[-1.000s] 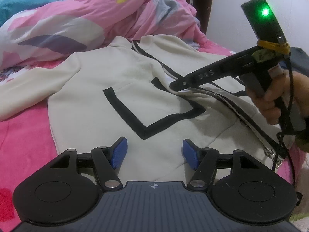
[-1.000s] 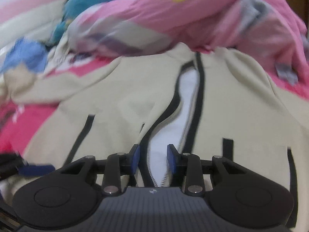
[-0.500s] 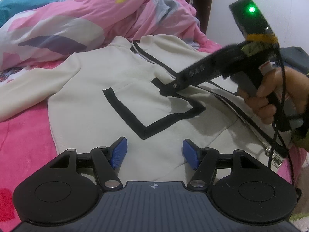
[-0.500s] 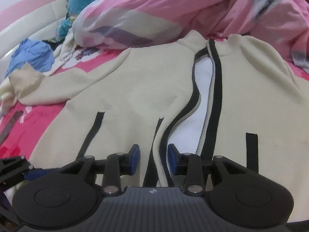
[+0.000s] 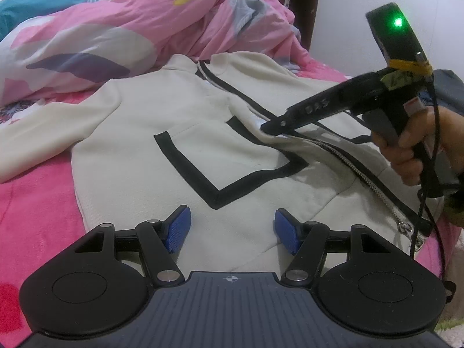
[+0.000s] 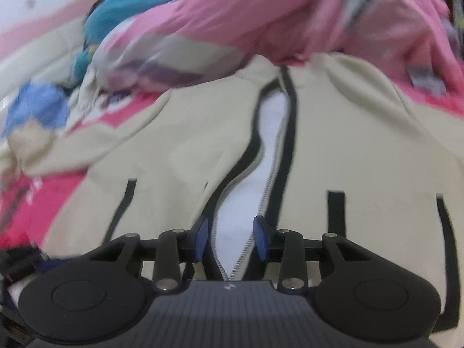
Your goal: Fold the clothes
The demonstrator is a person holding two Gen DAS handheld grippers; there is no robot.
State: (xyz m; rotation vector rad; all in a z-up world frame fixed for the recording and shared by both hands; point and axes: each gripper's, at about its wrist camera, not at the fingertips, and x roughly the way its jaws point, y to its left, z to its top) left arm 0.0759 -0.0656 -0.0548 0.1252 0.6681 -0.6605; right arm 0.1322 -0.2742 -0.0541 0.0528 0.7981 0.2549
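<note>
1. On the pink bedsheet [image 5: 32, 203] lies the cream zip-front jacket with black trim [image 5: 179, 156], face up, front partly unzipped, collar toward the pink patterned quilt [image 5: 130, 23].
2. Left gripper [image 5: 232, 229]: blue pads spread wide, holding nothing, hovering over the hem.
3. Right gripper [image 6: 230, 237]: pads apart, straddling the metal zipper [image 6: 246, 249]; its tip touches the front panel edge near the opening. No grip on the cloth is evident.
4. Judged step: align the two front panels before folding.
5. Pinch only the black placket, not the zipper teeth.
6. Draw the panel flat toward the opposite edge; avoid bunching the white lining [image 6: 261, 174].
7. Keep the left gripper ready to pin the hem.
</note>
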